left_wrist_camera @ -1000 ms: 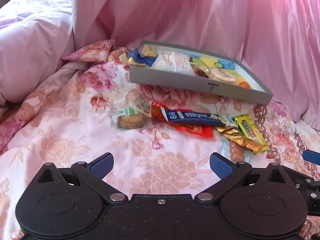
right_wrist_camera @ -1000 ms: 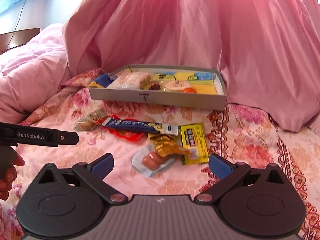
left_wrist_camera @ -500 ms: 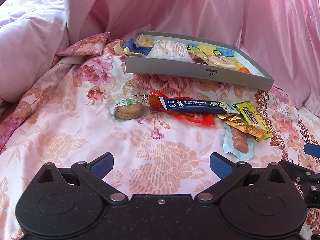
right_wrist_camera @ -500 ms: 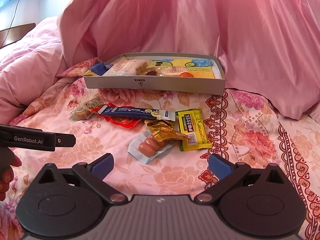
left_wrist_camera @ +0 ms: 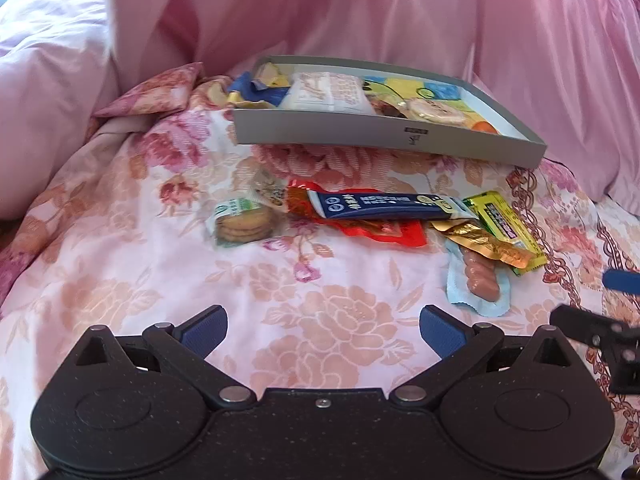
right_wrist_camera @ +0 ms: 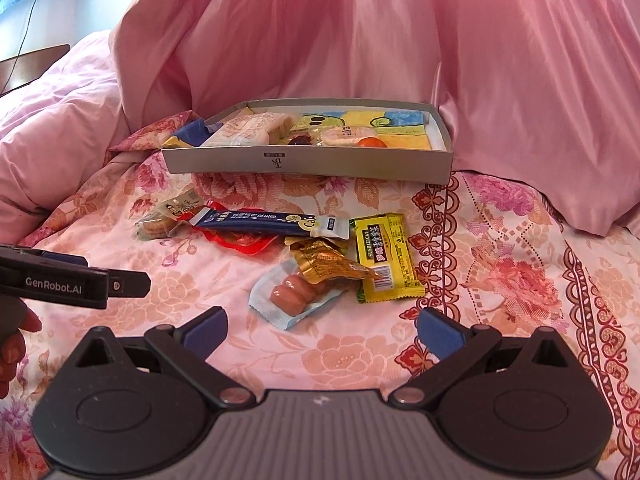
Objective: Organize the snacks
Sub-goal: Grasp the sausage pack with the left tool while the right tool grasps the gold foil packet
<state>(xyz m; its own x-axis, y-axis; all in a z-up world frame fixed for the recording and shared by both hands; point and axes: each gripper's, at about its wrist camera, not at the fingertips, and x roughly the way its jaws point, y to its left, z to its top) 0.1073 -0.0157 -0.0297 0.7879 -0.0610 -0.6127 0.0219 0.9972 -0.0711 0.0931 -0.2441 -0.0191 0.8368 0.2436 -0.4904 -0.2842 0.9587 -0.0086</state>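
A grey shallow box (left_wrist_camera: 384, 132) (right_wrist_camera: 308, 162) holding several snacks sits at the back of the floral bedspread. In front of it lie loose snacks: a biscuit pack (left_wrist_camera: 242, 226) (right_wrist_camera: 154, 229), a dark blue bar (left_wrist_camera: 384, 207) (right_wrist_camera: 268, 222) over a red wrapper (left_wrist_camera: 380, 232), a yellow-green packet (left_wrist_camera: 506, 226) (right_wrist_camera: 386, 262), a gold wrapper (left_wrist_camera: 486, 242) (right_wrist_camera: 328, 266) and a sausage pack (left_wrist_camera: 480, 280) (right_wrist_camera: 294, 296). My left gripper (left_wrist_camera: 323, 330) is open over bare bedspread, short of the snacks. My right gripper (right_wrist_camera: 322, 330) is open just below the sausage pack.
Pink bedding is heaped behind the box and at the left (left_wrist_camera: 48, 92). The left gripper's side (right_wrist_camera: 76, 284) and a person's fingers (right_wrist_camera: 16, 344) show at the left edge of the right wrist view. The right gripper's tip (left_wrist_camera: 596, 326) shows at the left wrist view's right edge.
Both grippers have come lower and closer to the loose snacks. The snacks have not moved. Both stay open.
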